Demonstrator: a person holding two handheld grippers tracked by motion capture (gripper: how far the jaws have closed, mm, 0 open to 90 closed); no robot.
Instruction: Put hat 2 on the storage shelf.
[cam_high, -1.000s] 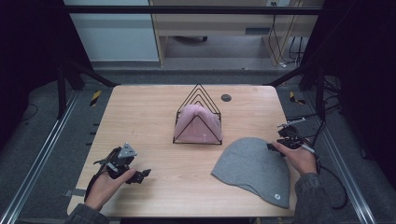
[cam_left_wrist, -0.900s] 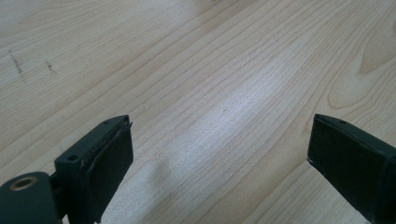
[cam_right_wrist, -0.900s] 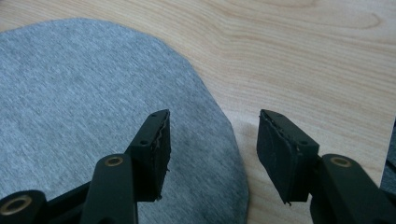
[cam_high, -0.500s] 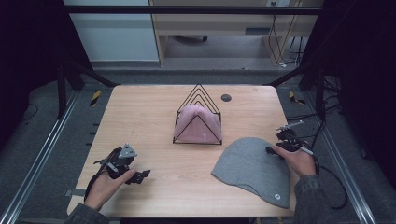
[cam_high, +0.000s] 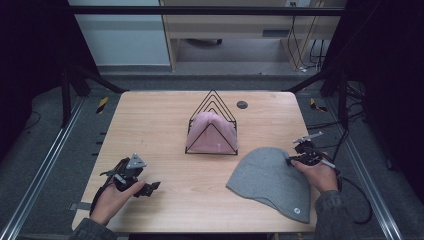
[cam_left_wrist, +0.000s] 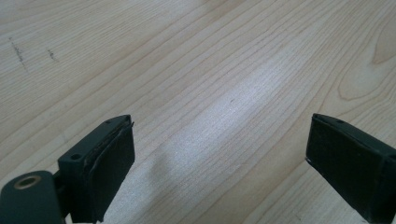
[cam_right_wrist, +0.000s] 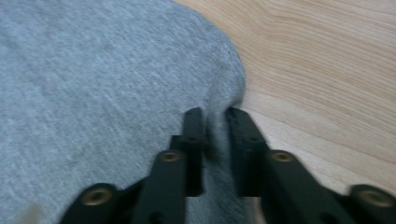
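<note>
A grey beanie (cam_high: 270, 180) is seen lying flat on the near right part of the wooden table (cam_high: 160, 130), a small round tag showing near its near edge. The right gripper (cam_high: 298, 158) is held at the beanie's right edge, and in the right gripper view its jaws have just been closing; a fold of the beanie's (cam_right_wrist: 93, 93) edge is pinched between the two black pads, which are pressed nearly together on the cloth, with bare wood lying just beyond the fold. The right hand (cam_high: 317, 176) is rested at the table's right side, its cable trailing off over the edge. The left gripper (cam_high: 142, 189) is held low over the near left of the table – well apart from the beanie – and its jaws are spread wide, with nothing but wood grain (cam_left_wrist: 210, 93) seen between them in the left gripper view. The left hand (cam_high: 112, 200) is wrapped around its body, the grey three-cornered plate turned upward. Behind, near the middle of the table, a black wire rack (cam_high: 212, 127) (a row of triangular frames) is stood upright, and a pink cloth (cam_high: 210, 132) is draped inside it. A small dark round disc (cam_high: 242, 104) is set in the tabletop just beyond the rack, toward the far edge.
</note>
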